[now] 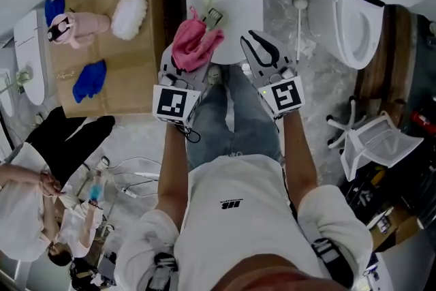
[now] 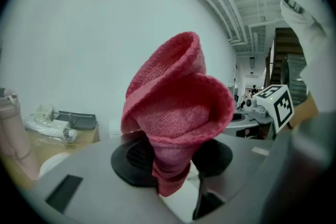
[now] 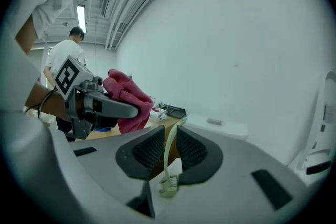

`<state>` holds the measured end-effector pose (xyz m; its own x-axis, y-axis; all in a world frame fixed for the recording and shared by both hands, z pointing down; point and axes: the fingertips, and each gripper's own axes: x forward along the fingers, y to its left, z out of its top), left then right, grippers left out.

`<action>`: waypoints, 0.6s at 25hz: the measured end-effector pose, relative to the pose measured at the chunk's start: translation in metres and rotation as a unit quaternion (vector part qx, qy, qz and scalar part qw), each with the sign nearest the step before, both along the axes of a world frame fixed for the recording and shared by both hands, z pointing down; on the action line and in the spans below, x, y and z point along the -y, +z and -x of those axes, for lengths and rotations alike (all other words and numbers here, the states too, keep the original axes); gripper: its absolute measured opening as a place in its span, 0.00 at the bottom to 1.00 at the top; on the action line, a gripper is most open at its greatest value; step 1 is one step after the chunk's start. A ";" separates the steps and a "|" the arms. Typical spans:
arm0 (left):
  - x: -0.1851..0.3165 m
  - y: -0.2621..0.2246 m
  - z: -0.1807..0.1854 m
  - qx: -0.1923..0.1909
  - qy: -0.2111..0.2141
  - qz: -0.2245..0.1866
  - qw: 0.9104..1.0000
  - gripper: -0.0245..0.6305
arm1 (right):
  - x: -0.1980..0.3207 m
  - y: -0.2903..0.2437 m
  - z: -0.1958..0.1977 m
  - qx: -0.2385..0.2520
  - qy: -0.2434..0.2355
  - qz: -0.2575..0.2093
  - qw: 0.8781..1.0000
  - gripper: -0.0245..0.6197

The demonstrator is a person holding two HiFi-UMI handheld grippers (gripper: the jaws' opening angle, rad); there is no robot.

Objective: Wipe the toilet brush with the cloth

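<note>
My left gripper (image 1: 199, 34) is shut on a bunched pink cloth (image 1: 194, 44), which rises in a cone above its pads (image 2: 176, 107). My right gripper (image 1: 249, 37) hangs beside it on the right, both over a white toilet lid (image 1: 235, 7). In the right gripper view a thin pale toilet brush (image 3: 167, 164) with a small head at its lower end stands between the jaws. The right gripper (image 3: 170, 136) has its pads close against that handle. The cloth (image 3: 128, 99) and the left gripper (image 3: 113, 107) show to its left.
A brown cardboard top (image 1: 136, 58) at the left carries a pink bottle (image 1: 78, 25), a white fluffy pad (image 1: 129, 13) and blue cloths (image 1: 90, 78). A white ball-topped stick (image 1: 298, 17) stands beside the toilet. A second toilet (image 1: 361, 10) is at right. A person (image 1: 41, 208) is at lower left.
</note>
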<state>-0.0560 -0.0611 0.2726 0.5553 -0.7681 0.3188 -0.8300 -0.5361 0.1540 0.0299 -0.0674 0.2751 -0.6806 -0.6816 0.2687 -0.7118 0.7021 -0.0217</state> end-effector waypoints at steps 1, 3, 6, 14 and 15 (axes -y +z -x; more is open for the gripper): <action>-0.003 -0.008 0.000 0.002 0.000 0.000 1.000 0.30 | -0.003 -0.012 -0.001 0.005 0.003 -0.002 1.000 0.13; -0.008 -0.027 -0.001 -0.006 -0.001 -0.013 1.000 0.30 | -0.012 -0.035 -0.004 0.014 0.009 -0.006 1.000 0.10; -0.018 -0.052 -0.001 -0.014 0.007 -0.031 0.999 0.30 | -0.027 -0.065 -0.003 0.016 0.010 -0.015 1.000 0.03; -0.053 -0.102 0.001 -0.014 0.024 -0.039 0.999 0.29 | -0.069 -0.128 -0.006 0.001 0.008 -0.046 0.999 0.03; -0.058 -0.106 0.001 -0.015 0.026 -0.039 0.999 0.29 | -0.074 -0.133 -0.008 -0.004 0.009 -0.047 0.999 0.03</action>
<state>-0.0570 -0.0029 0.1663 0.6037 -0.7600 0.2408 -0.7963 -0.5898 0.1346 0.0382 0.0069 0.1420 -0.6664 -0.7159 0.2082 -0.7238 0.6882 0.0495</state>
